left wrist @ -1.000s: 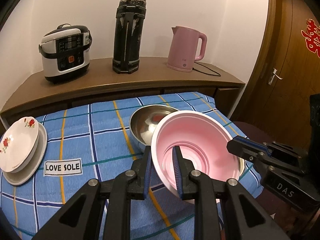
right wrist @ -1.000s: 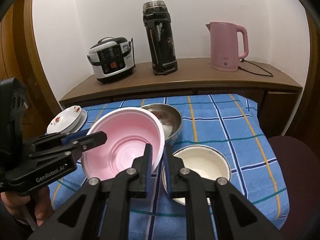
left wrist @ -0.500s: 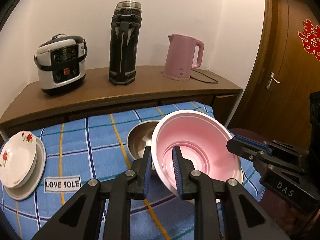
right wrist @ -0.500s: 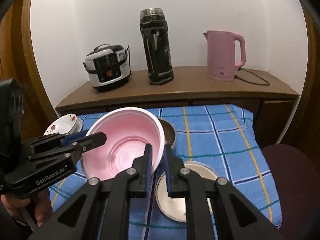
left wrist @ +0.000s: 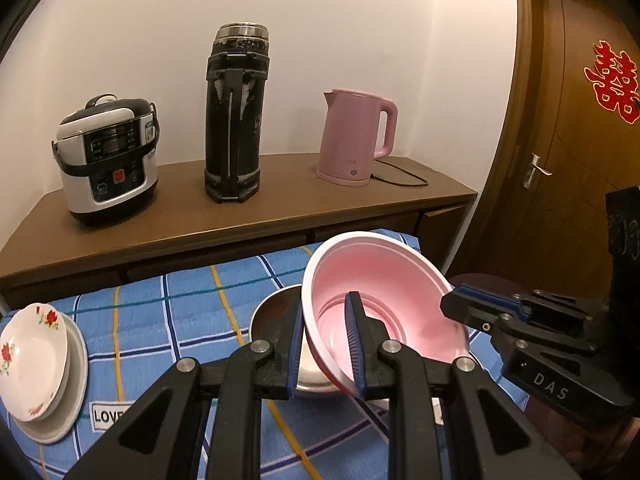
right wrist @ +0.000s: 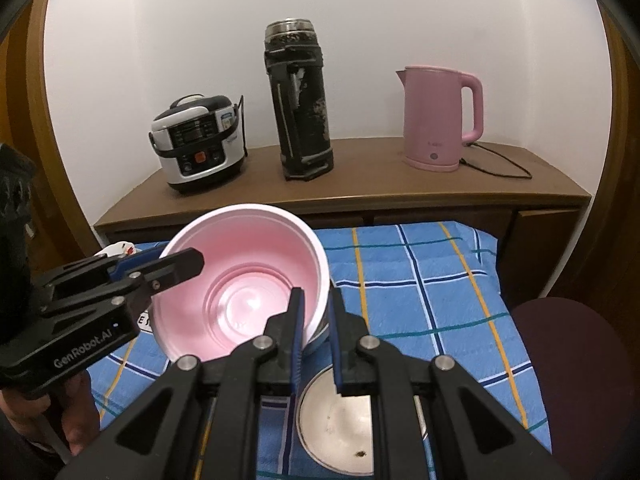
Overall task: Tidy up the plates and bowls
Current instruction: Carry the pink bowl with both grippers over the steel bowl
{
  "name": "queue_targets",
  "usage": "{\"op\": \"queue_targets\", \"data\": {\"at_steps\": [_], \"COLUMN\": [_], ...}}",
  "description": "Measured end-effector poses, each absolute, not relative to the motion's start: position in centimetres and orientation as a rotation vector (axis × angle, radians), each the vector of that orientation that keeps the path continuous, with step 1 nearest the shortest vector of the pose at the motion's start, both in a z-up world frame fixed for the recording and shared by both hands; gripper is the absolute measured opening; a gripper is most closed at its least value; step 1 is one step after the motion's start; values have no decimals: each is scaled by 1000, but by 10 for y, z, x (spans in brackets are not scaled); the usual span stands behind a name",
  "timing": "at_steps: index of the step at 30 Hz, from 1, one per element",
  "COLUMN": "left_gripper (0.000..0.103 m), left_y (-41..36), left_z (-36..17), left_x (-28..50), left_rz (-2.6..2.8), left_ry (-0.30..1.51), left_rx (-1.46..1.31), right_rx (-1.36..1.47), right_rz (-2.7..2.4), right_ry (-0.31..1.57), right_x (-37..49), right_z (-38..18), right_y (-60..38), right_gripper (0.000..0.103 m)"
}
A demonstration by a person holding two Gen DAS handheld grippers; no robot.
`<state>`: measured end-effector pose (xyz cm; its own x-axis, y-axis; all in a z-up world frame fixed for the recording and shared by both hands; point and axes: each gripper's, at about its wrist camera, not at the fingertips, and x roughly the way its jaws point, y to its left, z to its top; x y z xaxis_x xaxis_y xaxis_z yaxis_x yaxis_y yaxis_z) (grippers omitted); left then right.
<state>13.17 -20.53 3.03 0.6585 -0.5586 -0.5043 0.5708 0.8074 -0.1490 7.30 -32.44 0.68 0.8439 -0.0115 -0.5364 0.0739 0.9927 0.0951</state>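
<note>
Covering table: blue checked cloth (right wrist: 440, 280)

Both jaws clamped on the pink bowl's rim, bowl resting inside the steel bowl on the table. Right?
Not quite. Both the left gripper and right gripper do clamp the pink bowl by its rim, but it is held tilted in the air above the steel bowl, not resting inside it. The left wrist view shows this.
</note>
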Motion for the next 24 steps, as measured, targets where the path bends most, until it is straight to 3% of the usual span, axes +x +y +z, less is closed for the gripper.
{"op": "queue_targets", "data": {"at_steps": [24], "left_gripper": [22], "left_y": [-204], "left_z": [9], "left_x": [182], "left_rz": [-674], "left_ry": [581], "left_rx": [-47], "right_rx": [98], "right_rz": [-94], "right_ry": [592], "right_x": [118], "right_z": [11], "right_y": [-327], "right_gripper": [12]}}
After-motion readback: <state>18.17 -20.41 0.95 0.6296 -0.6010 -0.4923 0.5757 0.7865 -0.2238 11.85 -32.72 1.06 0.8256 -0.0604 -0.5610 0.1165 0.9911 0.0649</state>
